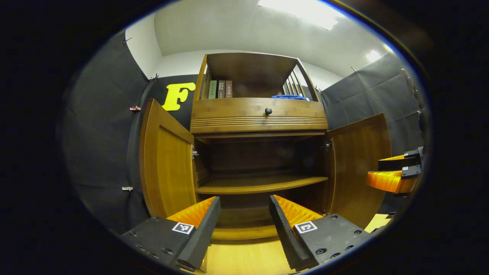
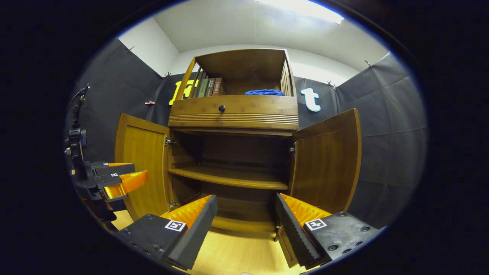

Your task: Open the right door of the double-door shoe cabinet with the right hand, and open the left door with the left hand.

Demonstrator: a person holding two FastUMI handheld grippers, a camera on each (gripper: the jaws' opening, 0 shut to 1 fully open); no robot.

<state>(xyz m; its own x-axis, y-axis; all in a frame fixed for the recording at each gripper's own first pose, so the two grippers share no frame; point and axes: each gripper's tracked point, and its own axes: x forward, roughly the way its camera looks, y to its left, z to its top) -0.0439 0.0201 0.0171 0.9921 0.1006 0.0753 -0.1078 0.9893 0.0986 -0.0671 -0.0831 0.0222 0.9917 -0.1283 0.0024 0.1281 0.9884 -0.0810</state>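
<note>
Left gripper view: left gripper (image 1: 244, 214) low in front of the cabinet (image 1: 259, 114), fingers spread wide, nothing between them. It touches no door. Left door (image 1: 166, 168) swung out wide, inner face showing, hinge at the cabinet's side. Right door (image 1: 359, 164) also swung out, standing at a wide angle. Shelf (image 1: 263, 184) inside looks bare. Drawer knob (image 1: 268, 111) above, books (image 1: 220, 89) and a blue cloth (image 1: 290, 97) on the top tier. The right gripper (image 1: 393, 172) sits at the far right edge, just beside the right door's outer edge; contact can't be told from here.

Right gripper view: right gripper (image 2: 246, 214) also low and centred on the opening, fingers wide apart, holding nothing. Both doors open here too: left door (image 2: 143, 164) on the left, right door (image 2: 328, 160) on the right. The left gripper (image 2: 122, 177) sits far left, near the left door's free edge; fingers look parted, contact unclear. Wooden floor (image 2: 237, 256) beneath.

Judgement: both doors look fully opened, so the task looks essentially done; the step in hand is backing off. To do that well: keep both grippers open, pull straight back from the cabinet, don't brush either door's free edge, since a nudge could swing it back toward closed. If a door needs more opening, push on its inner face near the free edge, slow, along the hinge arc, left for left, right for right.
</note>
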